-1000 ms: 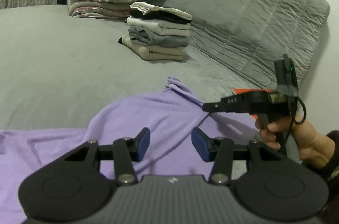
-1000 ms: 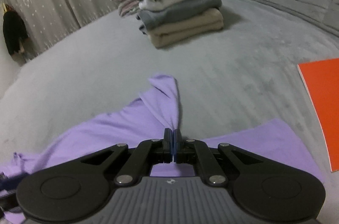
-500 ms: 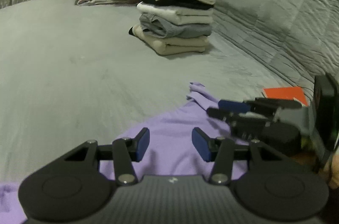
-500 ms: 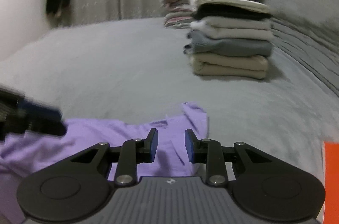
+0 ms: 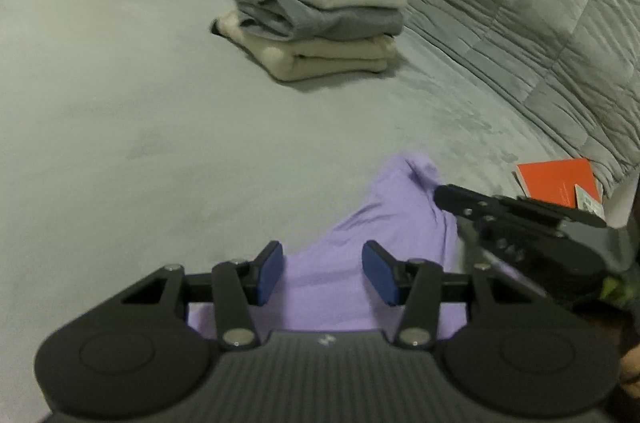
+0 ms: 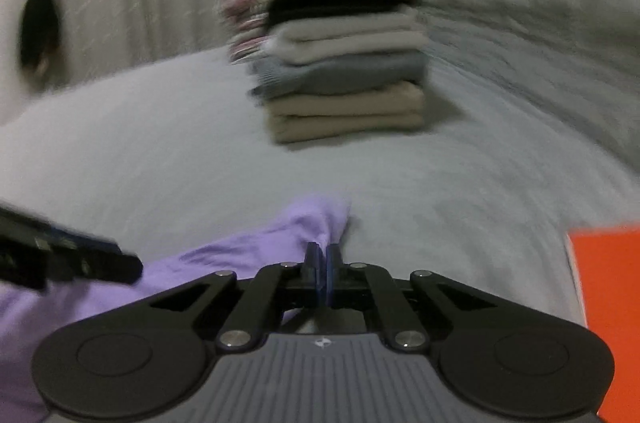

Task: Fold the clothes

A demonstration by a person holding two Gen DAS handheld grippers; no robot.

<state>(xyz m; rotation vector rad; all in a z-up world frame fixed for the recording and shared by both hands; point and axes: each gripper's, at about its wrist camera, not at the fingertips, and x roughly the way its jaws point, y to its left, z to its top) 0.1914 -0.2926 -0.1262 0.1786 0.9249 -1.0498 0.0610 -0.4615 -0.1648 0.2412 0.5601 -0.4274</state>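
Both pictures are dimly and evenly lit, with muted colours and no glare. In the left wrist view a soft shadow is cast at 4 o'clock of the stack of folded beige, grey and white clothes (image 5: 320,11), which is rendered fairly sharply. The right wrist view is smeared by motion blur, strongest across the same stack (image 6: 344,63). Fisheye bending and dark vignetting are seen at all corners.

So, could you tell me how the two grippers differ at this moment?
The left gripper is open with nothing between its blue pads, hovering over the purple garment; the right gripper is shut, pinching a fold of that garment near its far tip. Both are black with blue pads, over the same grey bedspread.
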